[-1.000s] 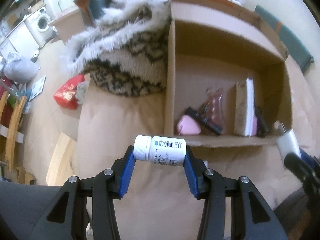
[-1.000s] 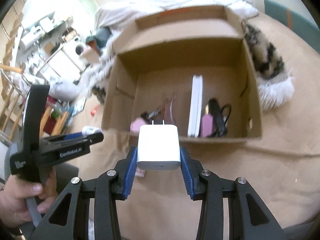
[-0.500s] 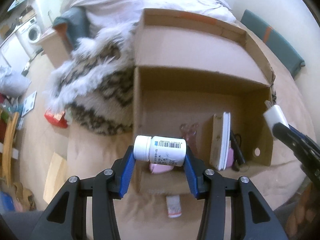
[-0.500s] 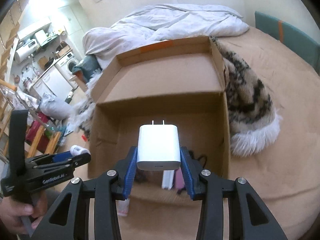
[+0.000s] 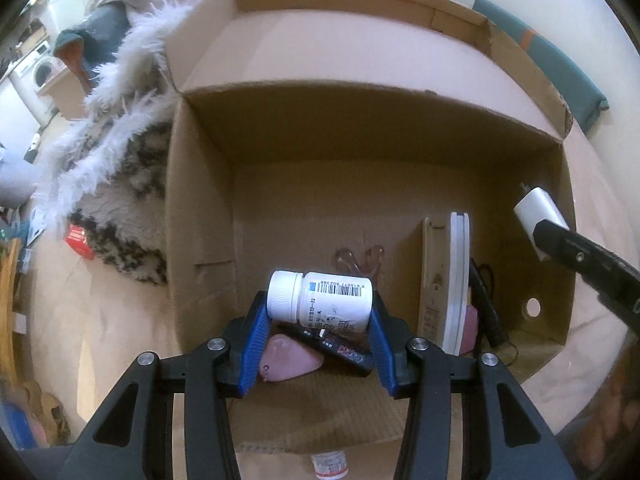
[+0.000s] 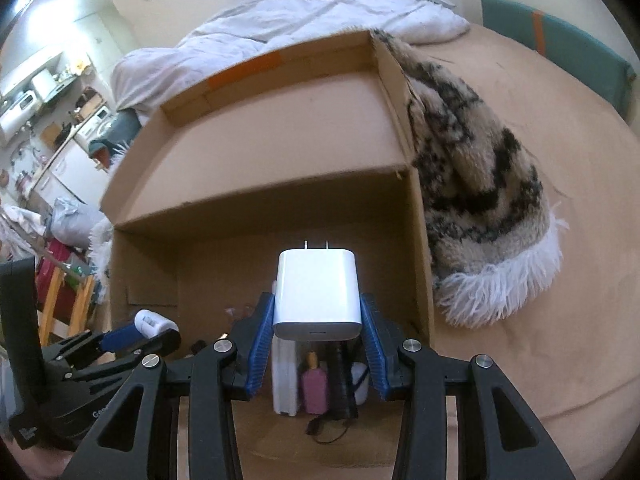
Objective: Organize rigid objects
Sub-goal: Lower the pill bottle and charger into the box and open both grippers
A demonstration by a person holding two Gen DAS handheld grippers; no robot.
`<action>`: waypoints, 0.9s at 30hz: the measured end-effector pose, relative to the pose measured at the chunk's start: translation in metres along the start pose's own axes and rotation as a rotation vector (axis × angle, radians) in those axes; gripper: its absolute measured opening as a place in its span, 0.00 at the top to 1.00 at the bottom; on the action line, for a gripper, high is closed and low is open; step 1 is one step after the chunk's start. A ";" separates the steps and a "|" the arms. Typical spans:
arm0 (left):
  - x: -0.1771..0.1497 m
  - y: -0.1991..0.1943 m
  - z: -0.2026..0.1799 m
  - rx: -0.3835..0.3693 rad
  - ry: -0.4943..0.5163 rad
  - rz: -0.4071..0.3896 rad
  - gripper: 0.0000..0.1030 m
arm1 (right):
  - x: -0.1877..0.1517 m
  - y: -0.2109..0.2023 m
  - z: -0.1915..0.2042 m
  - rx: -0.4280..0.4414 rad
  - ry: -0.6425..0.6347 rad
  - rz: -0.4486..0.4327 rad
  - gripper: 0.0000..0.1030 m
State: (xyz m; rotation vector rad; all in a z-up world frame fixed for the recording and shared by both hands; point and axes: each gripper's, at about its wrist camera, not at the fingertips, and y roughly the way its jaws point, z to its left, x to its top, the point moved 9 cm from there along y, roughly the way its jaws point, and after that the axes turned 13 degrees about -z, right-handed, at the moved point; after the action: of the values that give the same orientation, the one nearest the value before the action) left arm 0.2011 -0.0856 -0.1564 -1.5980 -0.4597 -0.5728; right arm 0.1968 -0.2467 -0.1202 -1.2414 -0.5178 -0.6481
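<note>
My left gripper is shut on a white pill bottle, held sideways over the near left part of an open cardboard box. My right gripper is shut on a white wall charger, prongs forward, over the box's right part. Each gripper shows in the other view: the charger at right, the bottle at left. In the box lie a pink case, a black tube, a clear pink item, an upright white book and a pink bottle.
The box stands on a tan bedsheet, its far flap open. A furry patterned blanket lies against the box side. A small item with a red label lies on the sheet before the box. A white duvet lies behind.
Both grippers have moved forward from in front of the box to over its inside, still holding the bottle and the charger. The box now fills both views.
</note>
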 end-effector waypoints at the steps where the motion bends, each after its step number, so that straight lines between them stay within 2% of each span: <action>1: 0.000 0.001 -0.001 -0.002 0.007 -0.005 0.58 | -0.003 0.002 -0.001 -0.009 -0.001 0.010 0.57; 7: -0.006 0.009 0.003 -0.013 -0.025 0.025 0.58 | -0.015 0.015 -0.003 -0.035 -0.002 0.061 0.57; 16: -0.006 0.009 0.007 0.006 -0.017 0.017 0.58 | -0.024 0.028 -0.004 -0.056 0.002 0.112 0.57; 25: -0.007 0.011 0.003 0.019 -0.003 0.026 0.57 | -0.024 0.030 -0.001 -0.044 0.019 0.107 0.57; 27: -0.008 0.011 0.001 0.019 0.003 0.027 0.52 | -0.023 0.029 -0.002 -0.033 0.029 0.104 0.57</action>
State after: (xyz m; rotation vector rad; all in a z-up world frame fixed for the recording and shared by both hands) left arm 0.2014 -0.0854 -0.1702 -1.5824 -0.4390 -0.5487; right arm 0.2007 -0.2397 -0.1558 -1.2793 -0.4173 -0.5880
